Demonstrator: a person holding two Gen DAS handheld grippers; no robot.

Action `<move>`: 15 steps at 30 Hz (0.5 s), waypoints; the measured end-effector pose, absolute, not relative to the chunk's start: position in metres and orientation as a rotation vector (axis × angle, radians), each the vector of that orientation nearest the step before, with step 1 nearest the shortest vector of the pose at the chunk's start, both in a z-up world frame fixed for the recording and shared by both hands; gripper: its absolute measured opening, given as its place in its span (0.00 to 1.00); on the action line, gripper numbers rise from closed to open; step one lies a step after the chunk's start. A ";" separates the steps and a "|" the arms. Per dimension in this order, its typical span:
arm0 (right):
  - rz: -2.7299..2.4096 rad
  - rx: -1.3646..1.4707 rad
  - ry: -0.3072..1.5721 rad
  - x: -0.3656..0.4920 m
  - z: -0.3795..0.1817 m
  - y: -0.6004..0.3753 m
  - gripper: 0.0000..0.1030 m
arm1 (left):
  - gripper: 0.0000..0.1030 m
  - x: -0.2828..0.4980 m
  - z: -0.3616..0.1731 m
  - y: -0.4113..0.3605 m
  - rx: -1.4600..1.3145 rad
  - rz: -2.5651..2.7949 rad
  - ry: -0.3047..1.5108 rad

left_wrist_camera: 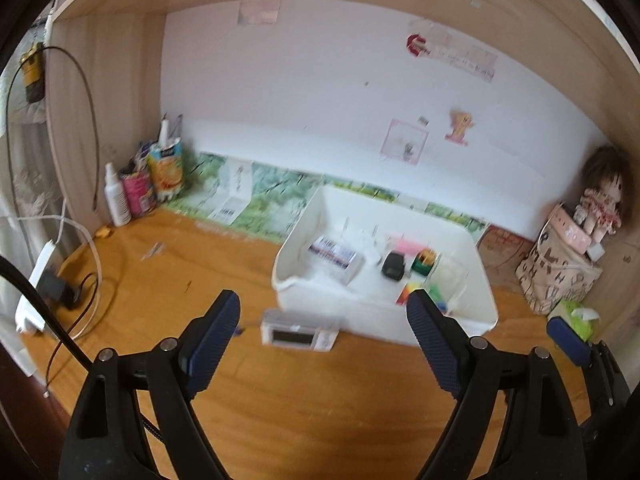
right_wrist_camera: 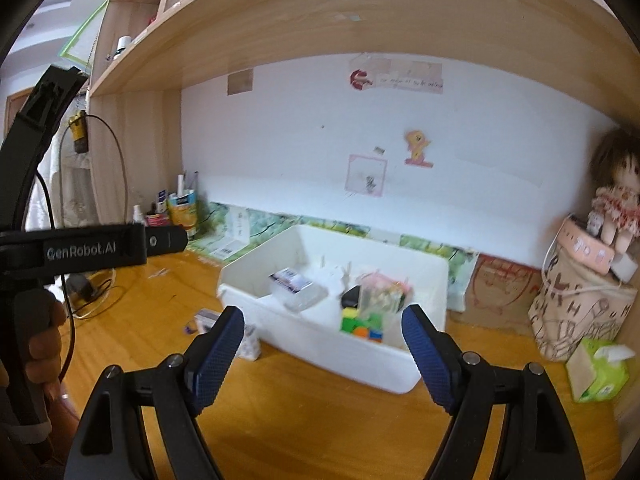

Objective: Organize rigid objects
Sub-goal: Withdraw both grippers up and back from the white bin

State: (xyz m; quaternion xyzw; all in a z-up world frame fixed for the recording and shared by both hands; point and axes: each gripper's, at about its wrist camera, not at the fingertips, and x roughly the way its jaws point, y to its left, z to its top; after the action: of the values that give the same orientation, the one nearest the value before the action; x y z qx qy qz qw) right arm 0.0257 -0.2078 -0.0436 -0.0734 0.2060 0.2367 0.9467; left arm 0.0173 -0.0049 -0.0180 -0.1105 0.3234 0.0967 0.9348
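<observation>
Both grippers hang wide open over the desk, nothing in either.

The left gripper [left_wrist_camera: 322, 322] spreads its blue pads [left_wrist_camera: 216, 340] on either side of a small white clock-like gadget [left_wrist_camera: 298, 334] lying just outside the white bin [left_wrist_camera: 384, 322]; it looks like the last loose piece, and I'd guess it goes in next. The right gripper [right_wrist_camera: 322, 338] is just as wide and empty, aimed at the bin's near wall. Inside already sit a barcoded box [left_wrist_camera: 334, 256], a black block [left_wrist_camera: 394, 266] and a colour cube [right_wrist_camera: 362, 326], gathered there to keep the desk [left_wrist_camera: 304, 412] tidy. The only readable writing is "GenRobot.AI" on the left gripper's handle [right_wrist_camera: 80, 250].
</observation>
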 end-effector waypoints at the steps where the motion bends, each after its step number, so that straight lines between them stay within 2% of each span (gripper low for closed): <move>1: 0.488 -0.134 0.430 0.023 -0.044 -0.208 0.79 | 0.85 0.014 -0.019 -0.004 -0.222 0.205 0.673; 15: 0.534 -0.050 0.484 0.024 -0.047 -0.209 0.79 | 0.85 0.003 -0.042 0.012 -0.223 0.290 0.805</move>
State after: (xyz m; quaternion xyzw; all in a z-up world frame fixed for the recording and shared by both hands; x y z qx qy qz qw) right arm 0.0236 -0.2086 -0.0475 -0.0246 0.2368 0.2614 0.9354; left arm 0.0033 0.0124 -0.0422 -0.1079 0.3894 0.1402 0.9039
